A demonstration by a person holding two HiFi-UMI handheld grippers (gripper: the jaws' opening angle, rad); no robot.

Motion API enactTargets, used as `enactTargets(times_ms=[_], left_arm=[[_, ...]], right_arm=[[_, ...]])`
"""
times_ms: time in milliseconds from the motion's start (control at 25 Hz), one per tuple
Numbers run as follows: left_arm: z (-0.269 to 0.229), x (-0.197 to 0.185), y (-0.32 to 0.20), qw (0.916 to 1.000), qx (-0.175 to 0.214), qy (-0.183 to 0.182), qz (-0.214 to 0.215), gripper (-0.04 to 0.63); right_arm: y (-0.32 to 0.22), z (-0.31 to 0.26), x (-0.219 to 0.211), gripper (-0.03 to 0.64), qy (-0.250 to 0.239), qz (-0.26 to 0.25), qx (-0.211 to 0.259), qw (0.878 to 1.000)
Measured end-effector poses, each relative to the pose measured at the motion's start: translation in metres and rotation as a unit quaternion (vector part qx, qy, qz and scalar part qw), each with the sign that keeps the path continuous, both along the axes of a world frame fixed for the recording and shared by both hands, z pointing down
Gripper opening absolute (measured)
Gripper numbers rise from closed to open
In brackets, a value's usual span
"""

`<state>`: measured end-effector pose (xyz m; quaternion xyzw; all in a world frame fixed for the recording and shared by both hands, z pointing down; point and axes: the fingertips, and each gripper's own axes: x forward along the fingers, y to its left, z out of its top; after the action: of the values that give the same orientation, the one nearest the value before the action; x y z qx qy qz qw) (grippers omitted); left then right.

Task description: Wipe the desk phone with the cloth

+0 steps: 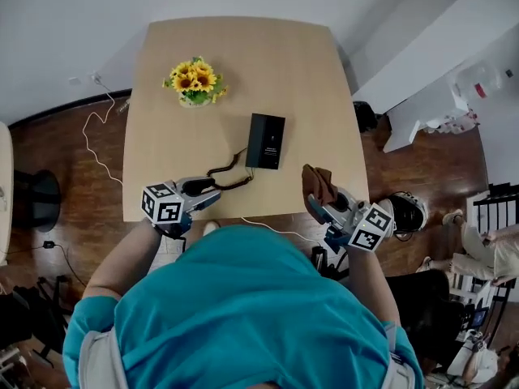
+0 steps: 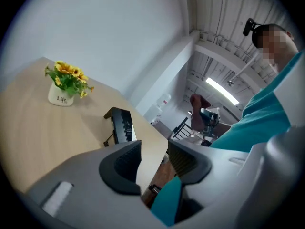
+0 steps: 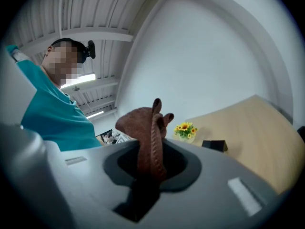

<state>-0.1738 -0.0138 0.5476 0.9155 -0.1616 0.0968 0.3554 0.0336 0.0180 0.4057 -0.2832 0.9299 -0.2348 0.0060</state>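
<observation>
Pinching the brown cloth (image 1: pixel 319 183), the right claw (image 1: pixel 313 208) hovers at the tabletop's (image 1: pixel 243 63) near edge. The left claw (image 1: pixel 212 194) stands partly open and empty. The phone (image 1: pixel 266 141) lies mid-tabletop, and its cord (image 1: pixel 231 173) disappears beside the left claw.

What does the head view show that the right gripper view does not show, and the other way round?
Only the head view: the left hand-held gripper, the phone's coiled cord, the wooden floor. Only the right gripper view: a lit ceiling lamp. Both: the brown cloth clamped in the right hand-held gripper, the desk phone, the sunflowers and the table.
</observation>
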Motion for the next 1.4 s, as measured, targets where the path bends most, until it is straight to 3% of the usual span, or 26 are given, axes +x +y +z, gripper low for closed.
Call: enactTargets(times_ms=[160,320,520,760,880,960,1160,1280,1400], left_arm=[[0.042,0.040,-0.055,0.9971,-0.049,-0.052,0.028,0.229],[0.077,0.075,-0.115,0.9910,-0.109,-0.079,0.006,0.361],[0.111,0.099,-0.159,0.9844,-0.146,-0.097,-0.009,0.373],[0.134,0.123,-0.198,0.9833,-0.181,-0.008,0.008,0.366],[0.133,0.130,-0.201,0.9817,-0.183,0.037,0.034,0.227],[0.130,0.134,-0.203,0.9778,-0.196,0.064,0.038,0.204],[0.124,0.142,-0.204,0.9758,-0.196,0.087,0.043,0.189],[0.114,0.144,-0.199,0.9760,-0.189,0.102,0.032,0.183],[0.085,0.144,-0.197,0.9742,-0.181,0.135,0.006,0.181]], right_arm=[[-0.031,0.011,0.029,0.075,-0.015,-0.008,-0.016,1.000],[-0.061,0.023,0.064,0.075,-0.039,-0.041,-0.024,0.998],[-0.089,0.047,0.091,0.075,-0.032,-0.093,-0.055,0.994],[-0.102,0.061,0.084,0.075,0.001,-0.090,-0.072,0.993],[-0.097,0.066,0.075,0.075,0.011,-0.068,-0.092,0.993],[-0.093,0.068,0.070,0.075,0.024,-0.063,-0.098,0.993],[-0.092,0.065,0.067,0.075,0.029,-0.054,-0.106,0.993],[-0.104,0.064,0.065,0.075,0.037,-0.055,-0.094,0.993],[-0.125,0.061,0.055,0.075,0.096,-0.078,-0.044,0.991]])
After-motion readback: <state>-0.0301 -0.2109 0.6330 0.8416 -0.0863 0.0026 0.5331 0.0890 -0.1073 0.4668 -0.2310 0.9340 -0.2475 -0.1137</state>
